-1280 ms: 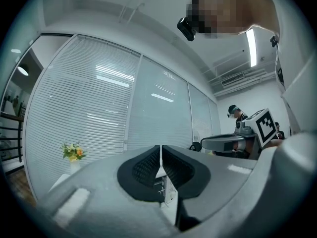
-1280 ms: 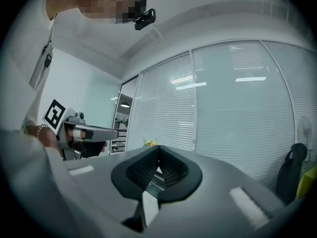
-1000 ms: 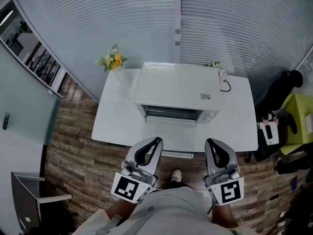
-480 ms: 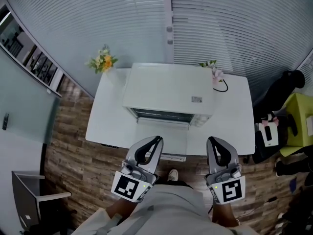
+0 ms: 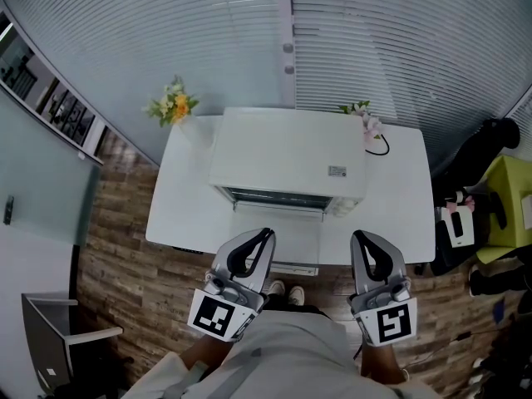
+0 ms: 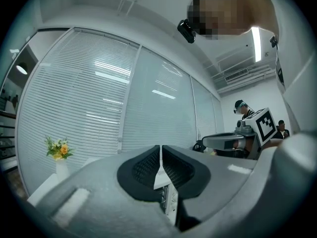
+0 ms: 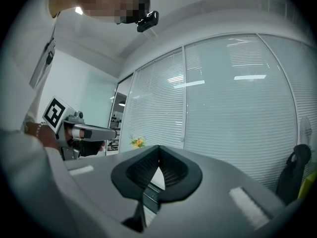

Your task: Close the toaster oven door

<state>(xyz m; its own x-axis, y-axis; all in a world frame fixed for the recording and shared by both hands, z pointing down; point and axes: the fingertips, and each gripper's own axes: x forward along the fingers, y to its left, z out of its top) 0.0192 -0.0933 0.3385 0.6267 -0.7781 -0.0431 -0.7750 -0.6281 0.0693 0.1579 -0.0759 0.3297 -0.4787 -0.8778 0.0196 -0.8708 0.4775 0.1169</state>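
Left tongs (image 5: 268,234), right tongs (image 5: 357,238) closed, oven cavity (image 5: 278,196) barely visible

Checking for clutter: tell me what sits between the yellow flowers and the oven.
Nothing. The head view shows only bare table between the yellow flowers and the oven.

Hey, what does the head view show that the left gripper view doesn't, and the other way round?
Only the head view: the whole toaster oven, its door folded down, on the white table, plus the wood floor. Only the left gripper view: the left claw shut and empty, seen up close, and a ceiling light. Both: the yellow flowers and window blinds.
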